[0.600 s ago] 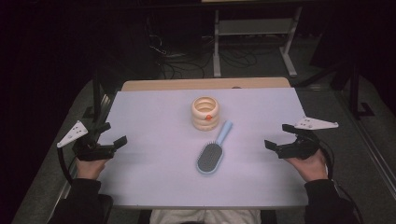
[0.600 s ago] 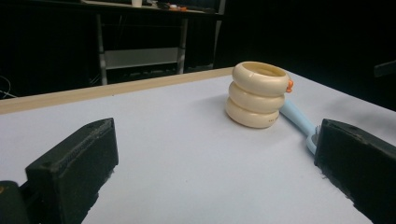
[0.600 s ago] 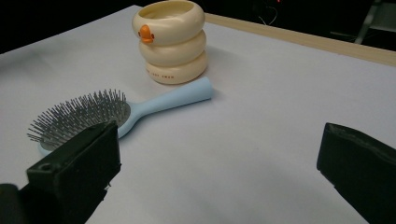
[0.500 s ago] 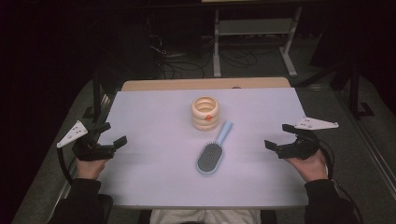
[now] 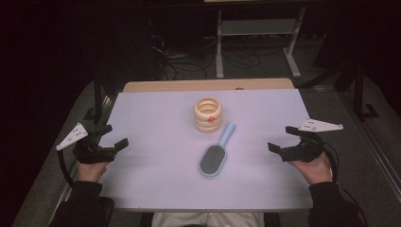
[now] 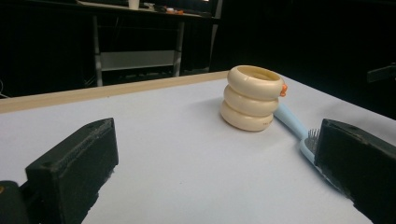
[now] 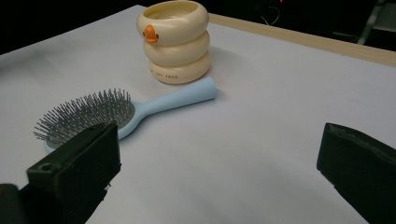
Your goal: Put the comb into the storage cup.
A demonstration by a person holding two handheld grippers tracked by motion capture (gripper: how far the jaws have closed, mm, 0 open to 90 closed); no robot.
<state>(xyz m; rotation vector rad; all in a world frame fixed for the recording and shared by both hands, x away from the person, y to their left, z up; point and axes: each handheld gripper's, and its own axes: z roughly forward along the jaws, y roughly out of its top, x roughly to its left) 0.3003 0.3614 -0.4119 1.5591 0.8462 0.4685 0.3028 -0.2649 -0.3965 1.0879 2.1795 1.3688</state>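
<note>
Resting at the near table edges, the left gripper (image 5: 109, 142) and right gripper (image 5: 283, 144) both stand with jaws spread wide, holding nothing. Between them lies the light-blue plastic hairbrush (image 5: 216, 152), bristles up, its handle tip just beside the cream ringed cup with an orange duck beak (image 5: 208, 115) farther back. Approaching the slim handle squarely, clear of the cup, would likely give the surest pinch.

A pale blue plastic hairbrush (image 5: 215, 155) carries dark grey bristles; the cream ringed duck-shaped cup (image 5: 208, 114) bears an orange beak; the flat table cover (image 5: 156, 118) is plain pale lilac.
</note>
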